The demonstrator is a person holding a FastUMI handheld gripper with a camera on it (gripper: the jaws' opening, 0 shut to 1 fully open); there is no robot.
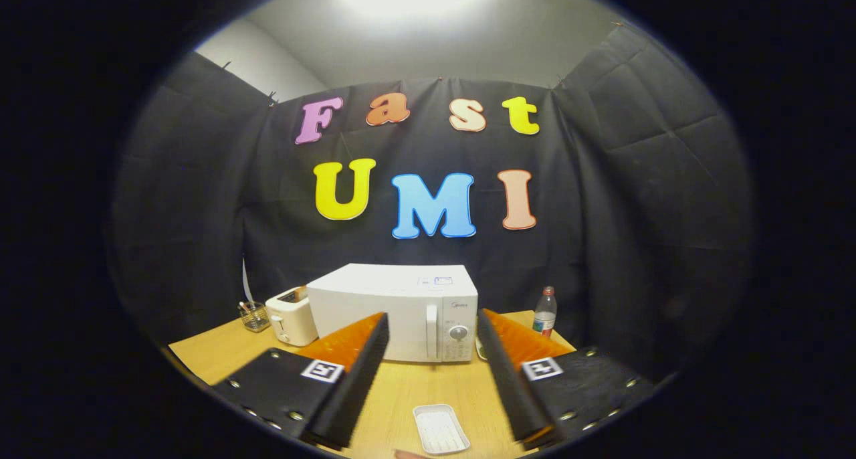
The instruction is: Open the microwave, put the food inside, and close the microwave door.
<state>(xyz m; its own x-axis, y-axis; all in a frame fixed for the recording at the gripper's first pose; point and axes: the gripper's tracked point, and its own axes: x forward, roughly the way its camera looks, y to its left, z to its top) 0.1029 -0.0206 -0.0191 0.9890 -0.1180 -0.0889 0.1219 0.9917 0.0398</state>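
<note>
Camera rides the claw (431, 325), looking forward and slightly down across the table (401, 392), microwave (401, 312) well ahead, fingers spread wide apart.

A wooden table (408, 395) carries a microwave (394, 312), toaster (291, 317), bottle (545, 312), pen cup (254, 316) and white tray (440, 429).

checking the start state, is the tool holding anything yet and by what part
Nothing is held: the tool is open, with the white tray lying on the table between its fingers, untouched.
</note>
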